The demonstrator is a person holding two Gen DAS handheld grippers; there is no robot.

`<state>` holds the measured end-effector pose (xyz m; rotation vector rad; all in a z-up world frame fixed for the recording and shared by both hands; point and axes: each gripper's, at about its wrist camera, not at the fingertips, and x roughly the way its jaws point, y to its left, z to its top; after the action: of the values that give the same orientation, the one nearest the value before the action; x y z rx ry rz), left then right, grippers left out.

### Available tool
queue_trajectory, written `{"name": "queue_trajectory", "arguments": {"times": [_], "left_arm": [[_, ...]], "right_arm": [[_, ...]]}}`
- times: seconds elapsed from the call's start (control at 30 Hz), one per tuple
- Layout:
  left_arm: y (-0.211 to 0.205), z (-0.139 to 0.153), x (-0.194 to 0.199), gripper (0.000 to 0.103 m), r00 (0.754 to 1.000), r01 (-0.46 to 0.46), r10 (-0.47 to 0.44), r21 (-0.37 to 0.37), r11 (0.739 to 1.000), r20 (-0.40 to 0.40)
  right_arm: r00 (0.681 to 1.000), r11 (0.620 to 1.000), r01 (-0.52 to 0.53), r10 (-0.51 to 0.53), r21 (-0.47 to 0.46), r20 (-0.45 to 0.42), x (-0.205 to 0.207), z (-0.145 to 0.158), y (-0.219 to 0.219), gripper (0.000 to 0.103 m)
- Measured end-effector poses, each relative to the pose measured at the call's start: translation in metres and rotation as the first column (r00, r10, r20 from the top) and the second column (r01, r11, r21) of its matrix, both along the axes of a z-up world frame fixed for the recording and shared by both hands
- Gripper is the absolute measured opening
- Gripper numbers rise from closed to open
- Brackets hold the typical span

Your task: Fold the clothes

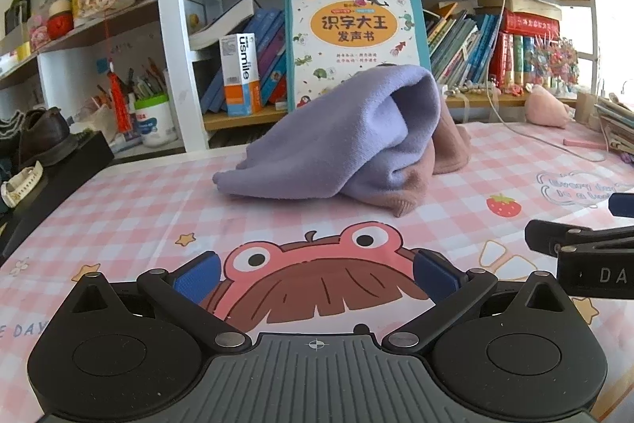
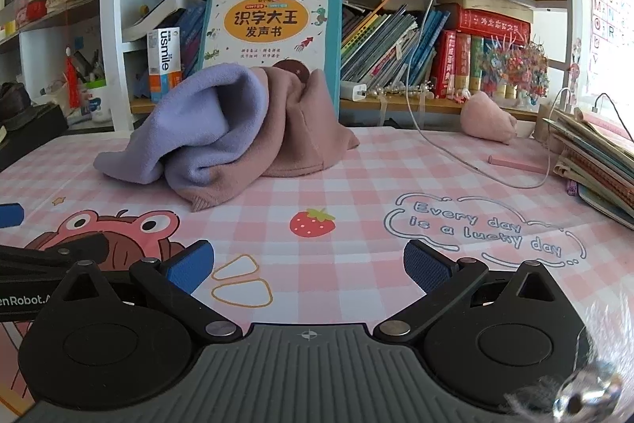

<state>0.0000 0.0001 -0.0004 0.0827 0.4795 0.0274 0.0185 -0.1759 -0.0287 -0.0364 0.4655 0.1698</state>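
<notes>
A crumpled garment, purple (image 1: 337, 141) with dusty pink parts (image 1: 451, 141), lies in a heap on the pink checked table mat (image 1: 138, 209), towards the back. In the right wrist view the same heap (image 2: 222, 133) sits to the upper left. My left gripper (image 1: 317, 278) is open and empty, low over the mat in front of the heap. My right gripper (image 2: 309, 268) is open and empty, in front and to the right of the heap. Each gripper shows at the edge of the other's view.
A bookshelf with a large children's book (image 1: 356, 38) stands right behind the heap. A white charging cable (image 2: 455, 153) and a pink stick (image 2: 515, 161) lie on the mat at the right. A stack of books (image 2: 594, 161) is at the right edge, a pink pouch (image 2: 487, 121) behind. Shoes on a black box (image 1: 51, 149) stand at the left.
</notes>
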Motion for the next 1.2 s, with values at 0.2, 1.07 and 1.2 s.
{"name": "queue_trajectory", "arguments": {"times": [0.2, 1.07, 1.2], "left_arm": [[0.0009, -0.0038, -0.0001, 0.103, 1.000, -0.006, 0.006, -0.006, 1.000, -0.004], [0.0011, -0.0078, 0.0021, 0.103, 0.999, -0.029, 0.029, -0.007, 1.000, -0.033], [0.0018, -0.0057, 0.0065, 0.103, 0.999, -0.029, 0.029, -0.008, 1.000, -0.042]], "right_arm": [[1.000, 1.000, 0.009, -0.009, 0.014, 0.011, -0.0035, 0.0039, -0.0022, 0.103], [1.000, 0.999, -0.008, 0.008, 0.038, -0.003, 0.0009, 0.0042, -0.0024, 0.103], [1.000, 0.999, -0.009, 0.009, 0.039, -0.005, 0.0007, 0.0021, -0.0021, 0.103]]}}
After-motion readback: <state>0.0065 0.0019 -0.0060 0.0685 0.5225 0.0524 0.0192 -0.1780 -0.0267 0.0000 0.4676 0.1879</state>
